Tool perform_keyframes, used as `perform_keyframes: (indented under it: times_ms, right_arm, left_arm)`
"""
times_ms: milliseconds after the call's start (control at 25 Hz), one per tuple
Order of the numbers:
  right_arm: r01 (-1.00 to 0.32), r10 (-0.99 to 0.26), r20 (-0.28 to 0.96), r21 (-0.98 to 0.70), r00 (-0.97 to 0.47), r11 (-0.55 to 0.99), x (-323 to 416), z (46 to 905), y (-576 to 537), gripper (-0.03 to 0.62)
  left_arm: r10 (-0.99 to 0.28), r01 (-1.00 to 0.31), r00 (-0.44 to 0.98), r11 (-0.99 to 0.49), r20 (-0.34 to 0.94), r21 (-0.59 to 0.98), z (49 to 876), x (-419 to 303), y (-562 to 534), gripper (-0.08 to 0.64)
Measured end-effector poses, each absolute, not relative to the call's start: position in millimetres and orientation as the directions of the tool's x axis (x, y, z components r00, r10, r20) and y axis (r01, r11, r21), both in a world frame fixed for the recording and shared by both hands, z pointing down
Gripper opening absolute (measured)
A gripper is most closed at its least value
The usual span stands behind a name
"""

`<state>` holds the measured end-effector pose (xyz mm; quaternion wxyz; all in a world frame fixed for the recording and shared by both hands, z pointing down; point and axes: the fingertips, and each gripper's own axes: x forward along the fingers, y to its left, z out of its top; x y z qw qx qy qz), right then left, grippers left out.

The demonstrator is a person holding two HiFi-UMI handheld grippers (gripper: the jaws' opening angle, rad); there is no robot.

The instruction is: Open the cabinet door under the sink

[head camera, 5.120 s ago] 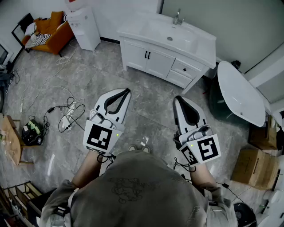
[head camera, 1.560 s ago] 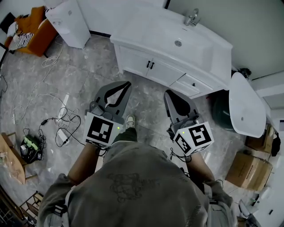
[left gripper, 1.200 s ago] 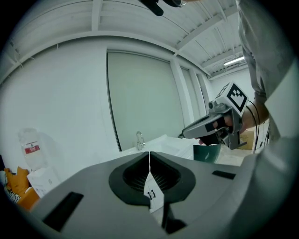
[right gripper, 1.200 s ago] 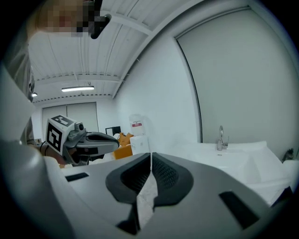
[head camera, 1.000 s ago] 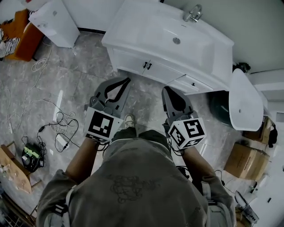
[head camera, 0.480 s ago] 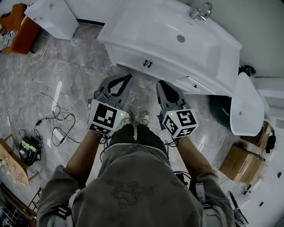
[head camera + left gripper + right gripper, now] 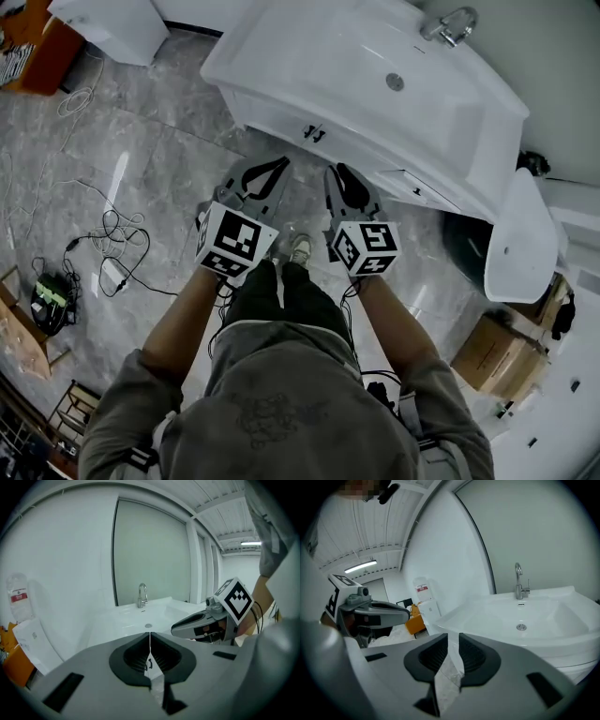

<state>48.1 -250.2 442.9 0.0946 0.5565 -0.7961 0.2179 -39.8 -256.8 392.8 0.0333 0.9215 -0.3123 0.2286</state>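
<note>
The white sink vanity point(image 7: 375, 66) with its faucet point(image 7: 450, 23) fills the top of the head view. Its two cabinet doors point(image 7: 277, 117) stand closed, their black handles point(image 7: 314, 133) side by side. My left gripper point(image 7: 278, 164) hovers just in front of the doors, a little below the handles, its jaws shut on nothing. My right gripper point(image 7: 339, 173) is beside it, jaws slightly apart and empty. In the left gripper view the gripper point(image 7: 150, 639) points over the basin point(image 7: 150, 616). The right gripper point(image 7: 453, 641) also points at the basin point(image 7: 525, 616).
A drawer point(image 7: 417, 190) sits right of the doors. A white oval tub point(image 7: 520, 239), a dark bin point(image 7: 464, 234) and a cardboard box point(image 7: 487, 352) stand at the right. Cables point(image 7: 112, 234) lie on the floor at left. A white dispenser point(image 7: 108, 19) is far left.
The person has walked up to the vanity. Both grippers have come closer to the cabinet doors and nearer each other.
</note>
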Motion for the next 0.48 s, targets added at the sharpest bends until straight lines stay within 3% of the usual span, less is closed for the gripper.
perform_keyframes:
  times_ms: [240, 480]
  right_arm:
    - [-0.951, -0.846, 0.445, -0.221, -0.295, 0.215, 58, 503, -274, 0.071]
    - [-0.963, -0.832, 0.490, -0.202, -0.258, 0.180, 69, 561, -299, 0.077]
  left_arm:
    - [-0.595, -0.655, 0.688, -0.755, 0.415, 0.003, 435, -43, -278, 0.020]
    - [-0.655, -0.709, 0.637, -0.705, 0.406, -0.024, 475, -49, -303, 0.020]
